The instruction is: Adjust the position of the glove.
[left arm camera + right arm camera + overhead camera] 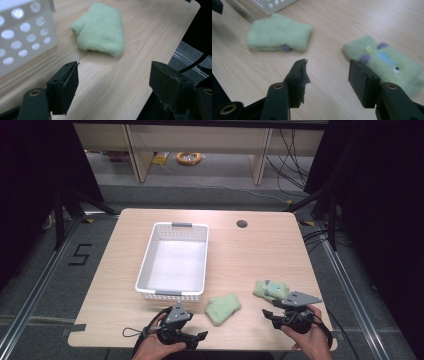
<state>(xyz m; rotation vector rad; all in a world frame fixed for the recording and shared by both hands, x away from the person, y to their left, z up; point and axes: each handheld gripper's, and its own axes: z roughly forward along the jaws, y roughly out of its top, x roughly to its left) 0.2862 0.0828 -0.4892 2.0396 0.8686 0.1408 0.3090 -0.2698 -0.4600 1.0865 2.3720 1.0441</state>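
Left gripper (200,336) near table edge (225,347)

Two fuzzy pale-green mittens lie flat near my edge of the bench: the plain-side-up mitten (222,308) toward the middle, the spotted mitten (270,289) well apart toward my right corner.

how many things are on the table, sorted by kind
green fuzzy mittens: 2, a plain one near the basket and a decorated one to its right
white perforated basket: 1
total: 3
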